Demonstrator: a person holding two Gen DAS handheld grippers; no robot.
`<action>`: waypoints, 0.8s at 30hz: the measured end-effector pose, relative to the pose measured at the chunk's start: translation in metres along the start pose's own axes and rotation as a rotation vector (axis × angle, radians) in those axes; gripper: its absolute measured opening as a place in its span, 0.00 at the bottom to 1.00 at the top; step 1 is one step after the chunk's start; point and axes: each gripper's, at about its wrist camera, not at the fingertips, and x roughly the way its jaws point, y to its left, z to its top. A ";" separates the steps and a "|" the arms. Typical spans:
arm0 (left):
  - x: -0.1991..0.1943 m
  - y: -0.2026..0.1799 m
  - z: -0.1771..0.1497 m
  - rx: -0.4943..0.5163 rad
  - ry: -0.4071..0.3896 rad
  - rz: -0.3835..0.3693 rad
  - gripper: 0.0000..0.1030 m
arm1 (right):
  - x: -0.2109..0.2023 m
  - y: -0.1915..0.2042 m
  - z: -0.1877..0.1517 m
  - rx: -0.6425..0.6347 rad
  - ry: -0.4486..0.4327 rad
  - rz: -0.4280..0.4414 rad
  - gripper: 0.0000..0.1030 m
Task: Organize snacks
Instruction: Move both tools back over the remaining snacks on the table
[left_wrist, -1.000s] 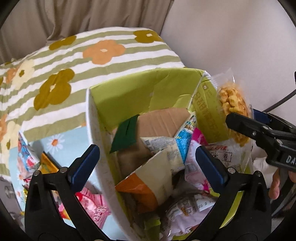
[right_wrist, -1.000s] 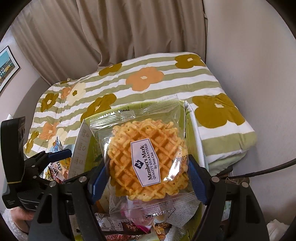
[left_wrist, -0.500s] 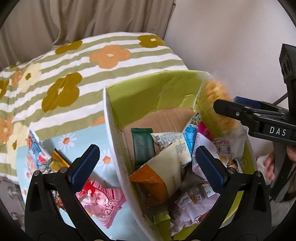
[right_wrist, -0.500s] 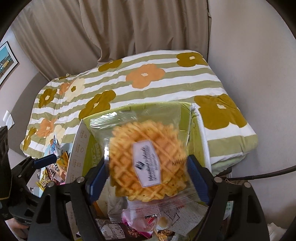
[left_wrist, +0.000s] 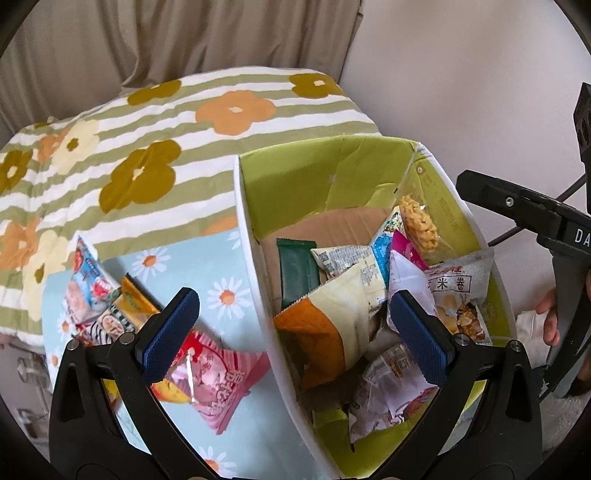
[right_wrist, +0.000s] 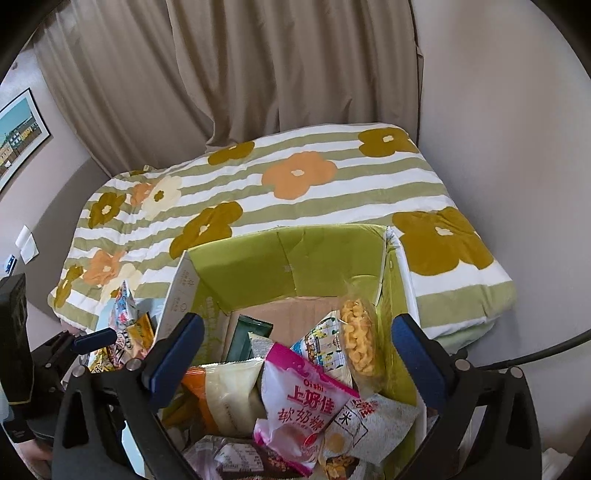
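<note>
Lying at the mat's near edge beside the box (left_wrist: 255, 236), the pink packet (left_wrist: 218, 373) looks light, soft and crinkly, best pinched at a sealed end; left gripper (left_wrist: 291, 332) and right gripper (right_wrist: 299, 354) both gape empty

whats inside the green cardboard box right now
The green cardboard box holds a heap of snack packets: a round waffle in clear wrap on edge by the right wall, a dark green bar, an orange-and-cream bag. Whatever lies beneath them is covered.

Matt cardboard box (right_wrist: 295, 258), glossy plastic snack packets (right_wrist: 306, 402), soft cloth quilt (right_wrist: 295, 192).
</note>
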 end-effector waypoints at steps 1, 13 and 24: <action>-0.004 0.001 -0.001 -0.001 -0.006 0.002 1.00 | -0.004 0.001 0.000 -0.004 -0.004 0.003 0.98; -0.071 0.005 -0.016 -0.018 -0.121 0.088 1.00 | -0.051 0.033 -0.002 -0.108 -0.060 0.063 0.98; -0.154 0.068 -0.064 -0.136 -0.219 0.264 1.00 | -0.081 0.100 -0.008 -0.259 -0.143 0.234 0.98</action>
